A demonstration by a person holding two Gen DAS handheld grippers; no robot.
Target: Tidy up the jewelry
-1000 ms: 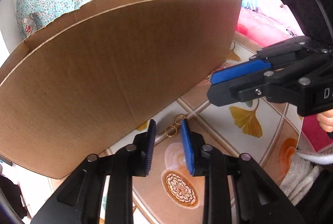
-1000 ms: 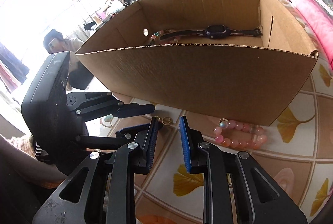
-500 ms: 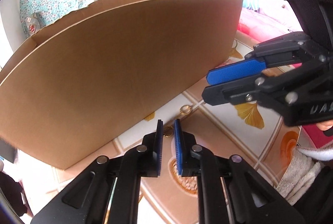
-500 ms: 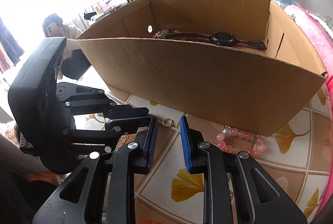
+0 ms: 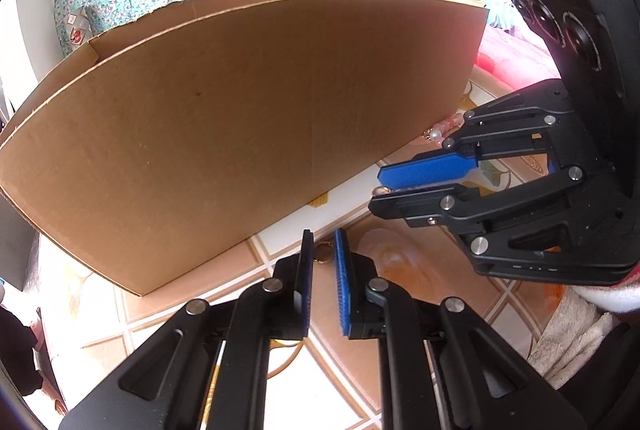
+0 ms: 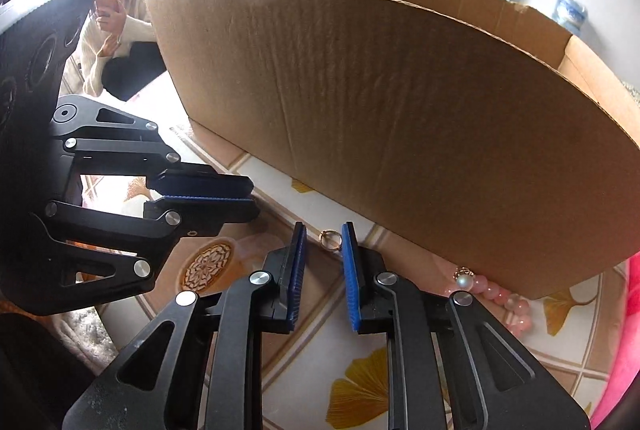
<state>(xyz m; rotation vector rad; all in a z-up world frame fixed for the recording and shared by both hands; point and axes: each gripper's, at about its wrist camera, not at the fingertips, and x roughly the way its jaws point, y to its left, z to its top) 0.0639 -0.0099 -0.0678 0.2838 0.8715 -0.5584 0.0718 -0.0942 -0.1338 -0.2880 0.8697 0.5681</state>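
Observation:
A small gold ring [image 5: 322, 253] lies between the tips of my left gripper [image 5: 323, 248], whose jaws stand close around it with a narrow gap on each side. A second gold ring [image 6: 330, 239] lies on the patterned tabletop between the tips of my right gripper [image 6: 324, 239], which is open and low over the table. The right gripper also shows in the left wrist view [image 5: 382, 186], with the second ring [image 5: 381, 191] at its tips. A pink bead bracelet [image 6: 496, 292] with a pearl charm lies against the foot of the cardboard box [image 6: 400, 118].
The tall cardboard box [image 5: 240, 134] stands just beyond both grippers and blocks the view of its inside. The tabletop [image 6: 360, 382] has a ginkgo-leaf pattern. A fluffy towel [image 5: 572, 334] lies at the right edge. A person [image 6: 116, 30] sits behind at the left.
My left gripper narrowed around its ring and has opened slightly. My right gripper has dropped low and moved in so the second ring lies between its tips; the box interior is out of view.

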